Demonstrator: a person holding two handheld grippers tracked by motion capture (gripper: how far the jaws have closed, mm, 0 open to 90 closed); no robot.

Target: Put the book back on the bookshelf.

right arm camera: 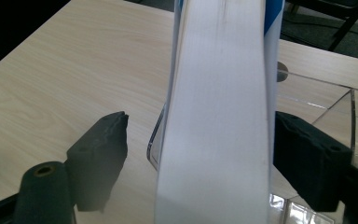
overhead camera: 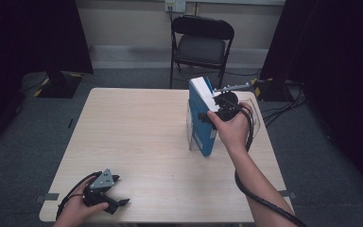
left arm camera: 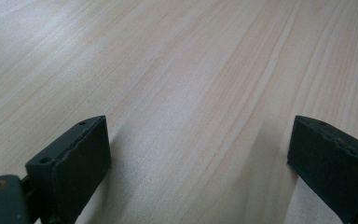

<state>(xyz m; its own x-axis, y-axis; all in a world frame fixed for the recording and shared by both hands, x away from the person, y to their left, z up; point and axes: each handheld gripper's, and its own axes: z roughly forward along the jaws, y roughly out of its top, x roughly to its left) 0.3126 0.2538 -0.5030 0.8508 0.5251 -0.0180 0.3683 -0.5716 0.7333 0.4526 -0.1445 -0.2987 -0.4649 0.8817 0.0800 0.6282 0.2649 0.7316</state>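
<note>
High view overlooks table (overhead camera: 137, 142); gripper views close, low over it.

Book (right arm camera: 219, 116) runs off top and bottom in the right gripper view; we can't read its cover. Clear stand (overhead camera: 255, 116) mostly hidden behind book and right hand (overhead camera: 234, 127) from high view.

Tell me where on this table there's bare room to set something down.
The table is bare across its left and middle, from the far edge down to the left hand-held gripper at the near left corner. It is crowded at the far right, where the blue book stands in a clear holder by the right hand-held gripper.
</note>
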